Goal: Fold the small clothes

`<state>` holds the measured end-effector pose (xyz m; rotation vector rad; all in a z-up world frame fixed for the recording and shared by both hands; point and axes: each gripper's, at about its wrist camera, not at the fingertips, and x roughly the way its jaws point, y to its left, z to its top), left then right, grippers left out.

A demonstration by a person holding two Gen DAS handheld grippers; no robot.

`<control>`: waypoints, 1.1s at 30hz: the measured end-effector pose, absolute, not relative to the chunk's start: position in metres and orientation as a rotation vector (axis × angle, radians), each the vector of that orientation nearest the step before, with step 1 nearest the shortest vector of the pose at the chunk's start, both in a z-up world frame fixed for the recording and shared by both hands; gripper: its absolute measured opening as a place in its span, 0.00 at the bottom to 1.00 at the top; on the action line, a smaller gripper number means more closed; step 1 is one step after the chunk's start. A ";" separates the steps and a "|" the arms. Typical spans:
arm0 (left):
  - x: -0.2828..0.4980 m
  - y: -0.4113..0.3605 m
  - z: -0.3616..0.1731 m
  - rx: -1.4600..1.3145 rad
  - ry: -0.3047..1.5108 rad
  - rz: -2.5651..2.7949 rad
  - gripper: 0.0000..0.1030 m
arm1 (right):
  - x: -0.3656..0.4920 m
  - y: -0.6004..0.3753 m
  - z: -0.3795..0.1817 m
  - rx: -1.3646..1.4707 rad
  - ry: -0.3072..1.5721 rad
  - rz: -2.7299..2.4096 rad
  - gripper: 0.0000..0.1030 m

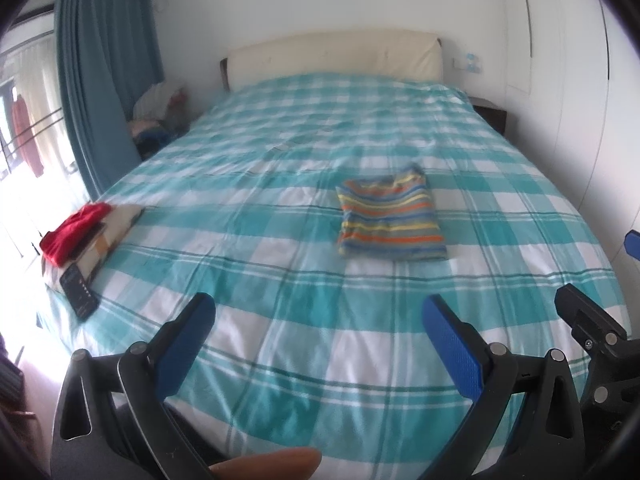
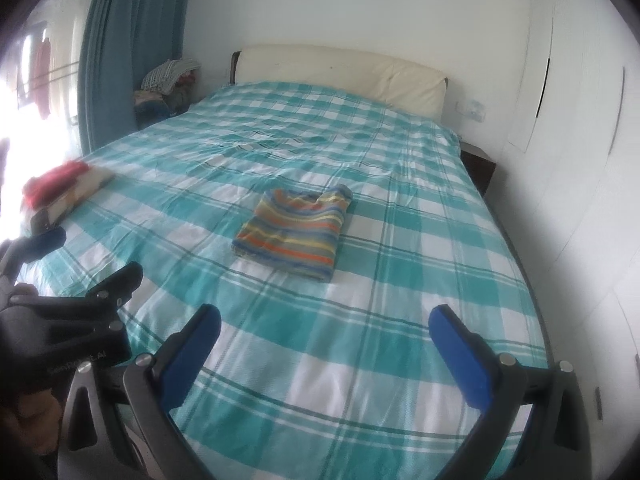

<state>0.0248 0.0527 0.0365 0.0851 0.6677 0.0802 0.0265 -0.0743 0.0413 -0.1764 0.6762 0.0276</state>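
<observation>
A folded striped garment (image 1: 389, 219) lies flat on the teal checked bedspread (image 1: 280, 280), mid-bed; it also shows in the right wrist view (image 2: 294, 232). My left gripper (image 1: 320, 308) is open and empty, held above the near part of the bed, well short of the garment. My right gripper (image 2: 325, 318) is open and empty, also short of the garment. The right gripper's body shows at the right edge of the left wrist view (image 1: 592, 328); the left gripper's body shows at the left of the right wrist view (image 2: 72, 312).
A stack of folded clothes with a red piece on top (image 1: 76, 228) sits at the bed's left edge, with a dark phone (image 1: 79, 290) beside it. A cream headboard cushion (image 1: 336, 56) is at the far end. White wardrobes (image 2: 580, 120) stand on the right, a teal curtain (image 1: 96, 80) on the left.
</observation>
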 end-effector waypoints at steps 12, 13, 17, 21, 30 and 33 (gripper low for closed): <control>0.026 0.045 0.040 0.084 0.677 0.075 1.00 | 0.025 -0.081 0.043 -0.163 0.677 0.020 0.99; 0.026 0.044 0.039 0.086 0.678 0.079 1.00 | 0.025 -0.081 0.043 -0.163 0.676 0.020 0.99; 0.027 0.043 0.038 0.085 0.682 0.077 1.00 | 0.025 -0.082 0.043 -0.162 0.676 0.019 0.99; 0.027 0.042 0.038 0.084 0.680 0.077 1.00 | 0.025 -0.082 0.043 -0.162 0.677 0.019 0.99; 0.029 0.043 0.037 0.072 0.689 0.044 1.00 | 0.024 -0.084 0.042 -0.162 0.680 0.020 0.99; 0.026 0.043 0.038 0.060 0.666 0.018 1.00 | 0.024 -0.084 0.042 -0.160 0.680 0.020 0.99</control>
